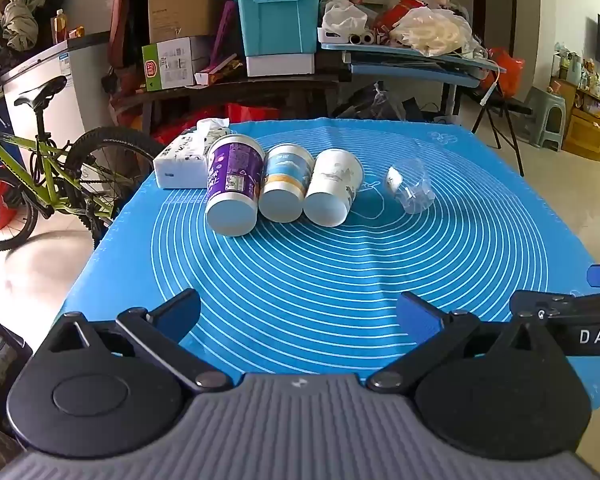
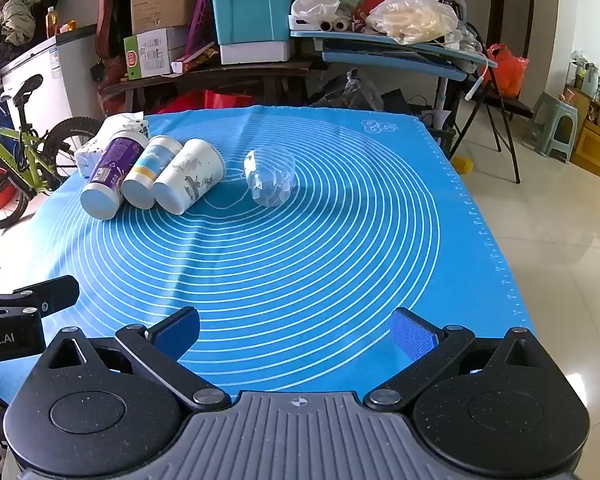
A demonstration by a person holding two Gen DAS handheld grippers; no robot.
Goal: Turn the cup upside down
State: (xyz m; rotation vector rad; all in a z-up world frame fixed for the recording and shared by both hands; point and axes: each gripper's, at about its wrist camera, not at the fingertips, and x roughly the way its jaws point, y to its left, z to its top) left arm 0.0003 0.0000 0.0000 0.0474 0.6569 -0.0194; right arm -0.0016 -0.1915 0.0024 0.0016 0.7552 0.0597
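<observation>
Three paper cups stand upside down in a row, touching, on the blue mat (image 1: 300, 264): a purple cup (image 1: 233, 184) (image 2: 108, 174), a blue-and-yellow cup (image 1: 286, 186) (image 2: 148, 176) and a white printed cup (image 1: 332, 188) (image 2: 190, 178). A clear plastic cup (image 1: 410, 186) (image 2: 270, 180) sits to their right, also base up. My left gripper (image 1: 300, 312) is open and empty, low over the mat's near edge, well short of the cups. My right gripper (image 2: 296, 330) is open and empty beside it.
A white tissue pack (image 1: 184, 160) (image 2: 100, 140) lies behind the purple cup at the mat's far left corner. A green bicycle (image 1: 40, 176) stands left of the table. A cluttered shelf and desk (image 1: 400, 56) stand behind. Tiled floor (image 2: 560, 240) lies to the right.
</observation>
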